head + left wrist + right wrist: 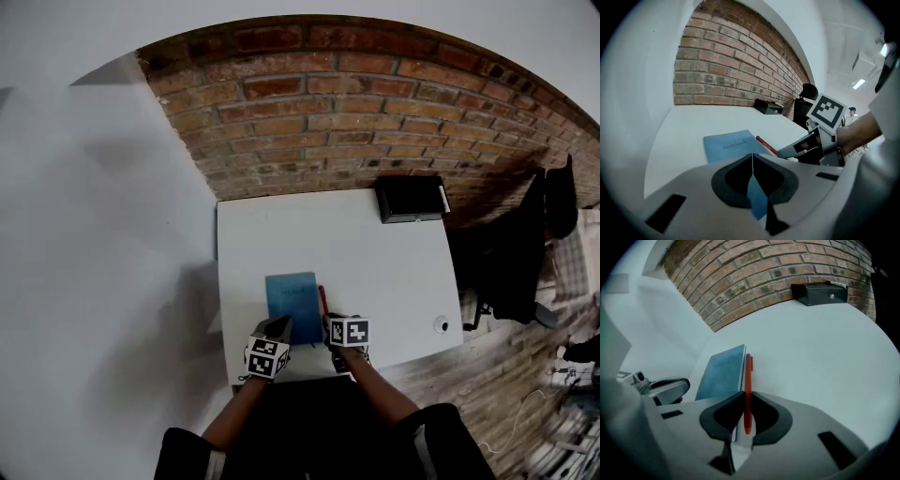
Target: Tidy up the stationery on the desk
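Two grips were in place: the left gripper [752,158] had its fingers [732,180] pressed shut on the near edge of the thin blue soft-cover notebook [293,295]. The right gripper [744,399] was clamped on the slim red plastic pen [748,376], just beside the notebook at its 3 o'clock, near the white tabletop's [394,262] 6 o'clock edge. Lifting level would, I judged, spare the limp cover a crease.

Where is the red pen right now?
In the right gripper view, the red pen is clamped by the right gripper, lying along the right edge of the blue notebook near the front of the desk.
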{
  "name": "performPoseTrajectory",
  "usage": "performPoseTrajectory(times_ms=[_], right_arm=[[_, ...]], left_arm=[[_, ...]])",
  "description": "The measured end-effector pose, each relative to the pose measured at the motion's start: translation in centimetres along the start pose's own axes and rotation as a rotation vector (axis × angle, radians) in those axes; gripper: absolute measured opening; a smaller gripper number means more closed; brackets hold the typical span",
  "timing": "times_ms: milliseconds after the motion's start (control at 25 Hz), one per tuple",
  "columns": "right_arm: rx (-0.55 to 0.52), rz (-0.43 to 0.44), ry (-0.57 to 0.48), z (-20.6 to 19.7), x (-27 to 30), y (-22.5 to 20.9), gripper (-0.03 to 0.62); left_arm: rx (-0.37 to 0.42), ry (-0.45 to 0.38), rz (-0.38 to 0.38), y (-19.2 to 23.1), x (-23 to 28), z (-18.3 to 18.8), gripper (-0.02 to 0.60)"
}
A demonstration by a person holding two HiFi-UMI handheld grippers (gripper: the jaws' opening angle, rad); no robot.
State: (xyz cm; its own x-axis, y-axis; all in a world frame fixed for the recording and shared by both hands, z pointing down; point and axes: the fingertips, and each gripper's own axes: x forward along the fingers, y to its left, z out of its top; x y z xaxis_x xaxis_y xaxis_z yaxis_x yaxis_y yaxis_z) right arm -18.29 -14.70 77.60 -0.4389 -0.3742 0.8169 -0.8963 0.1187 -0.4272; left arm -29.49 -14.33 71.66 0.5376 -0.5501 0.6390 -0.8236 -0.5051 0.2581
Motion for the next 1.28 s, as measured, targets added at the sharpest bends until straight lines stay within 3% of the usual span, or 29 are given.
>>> performPoseTrajectory(times_ms=[520, 880, 1280], right_arm=[[0.075, 0.079, 0.007, -0.3, 0.7, 0.9, 0.064], [0.090, 0.186, 0.008, -0.2, 0.4, 1.6, 0.064], [0.142, 0.223, 0.002, -0.1, 0.8, 1.7, 0.066]], left_arm=[[-0.003, 0.004, -0.014, 0.9, 0.0, -0.2, 0.018], [-0.007, 0.010, -0.017, 0.8, -0.2, -0.5, 0.018], [-0.011, 0.022, -0.020, 0.7, -0.4, -1.2, 0.018]])
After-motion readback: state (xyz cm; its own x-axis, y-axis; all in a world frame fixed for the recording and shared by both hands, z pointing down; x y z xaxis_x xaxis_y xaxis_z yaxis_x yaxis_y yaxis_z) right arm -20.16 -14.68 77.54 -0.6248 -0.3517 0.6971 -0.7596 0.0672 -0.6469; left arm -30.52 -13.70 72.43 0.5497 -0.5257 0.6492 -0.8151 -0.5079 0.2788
